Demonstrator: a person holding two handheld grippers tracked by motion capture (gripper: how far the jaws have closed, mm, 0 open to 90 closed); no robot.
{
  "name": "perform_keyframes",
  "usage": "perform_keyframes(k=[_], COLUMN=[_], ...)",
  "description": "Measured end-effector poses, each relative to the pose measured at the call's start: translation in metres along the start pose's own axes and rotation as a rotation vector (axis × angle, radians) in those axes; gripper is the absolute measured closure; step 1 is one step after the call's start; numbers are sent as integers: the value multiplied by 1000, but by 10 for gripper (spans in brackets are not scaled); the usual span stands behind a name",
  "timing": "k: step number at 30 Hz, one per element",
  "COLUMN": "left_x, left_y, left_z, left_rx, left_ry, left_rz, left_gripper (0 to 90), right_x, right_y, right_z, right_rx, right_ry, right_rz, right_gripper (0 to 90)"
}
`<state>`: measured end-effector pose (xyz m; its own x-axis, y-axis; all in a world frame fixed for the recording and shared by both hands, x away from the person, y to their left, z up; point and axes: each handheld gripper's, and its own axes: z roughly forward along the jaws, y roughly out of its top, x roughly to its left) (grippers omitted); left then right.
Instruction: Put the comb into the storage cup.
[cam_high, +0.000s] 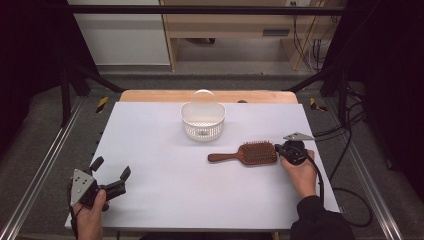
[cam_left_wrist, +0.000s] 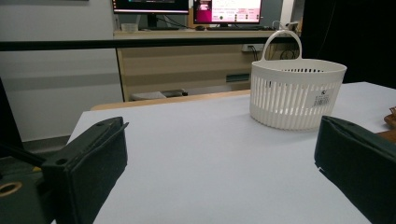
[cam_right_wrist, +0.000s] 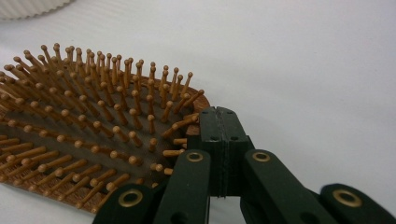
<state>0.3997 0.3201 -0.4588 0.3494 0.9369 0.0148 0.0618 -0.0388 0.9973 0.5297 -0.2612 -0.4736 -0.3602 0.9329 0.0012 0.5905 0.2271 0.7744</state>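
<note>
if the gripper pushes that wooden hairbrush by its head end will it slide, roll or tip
The hairbrush lies flat, bristles up, so it probably slides rather than rolls or tips. Its handle points away from the right gripper, whose shut jaws meet the head's rim, so an off-centre push may swivel it. It looks like stiff wood and shouldn't flex.

White table (cam_high: 165, 165) evenly and brightly lit from above, surroundings dark (nearly black at both sides), soft faint shadows under the basket (cam_high: 202, 121), high view slightly grainy, hairbrush (cam_right_wrist: 84, 126) bristles sharp up close, nearest black gripper (cam_right_wrist: 219, 123) parts softly blurred, no glare.
</note>
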Motion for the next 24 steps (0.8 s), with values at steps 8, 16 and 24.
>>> perform_keyframes(k=[8, 16, 24], left_x=[-1, -1, -1], left_y=[0, 0, 0], left_z=[0, 0, 0], left_rx=[3, 1, 0], left_ry=[-3, -4, -6], left_rz=[3, 1, 1], left_gripper=[26, 26, 26], right_x=[23, 70, 103], right_y=[10, 22, 31], right_z=[5, 18, 26], right_rx=[13, 31, 38], right_ry=[38, 104, 157], right_rz=[-70, -175, -240], right_gripper=[900, 900, 900])
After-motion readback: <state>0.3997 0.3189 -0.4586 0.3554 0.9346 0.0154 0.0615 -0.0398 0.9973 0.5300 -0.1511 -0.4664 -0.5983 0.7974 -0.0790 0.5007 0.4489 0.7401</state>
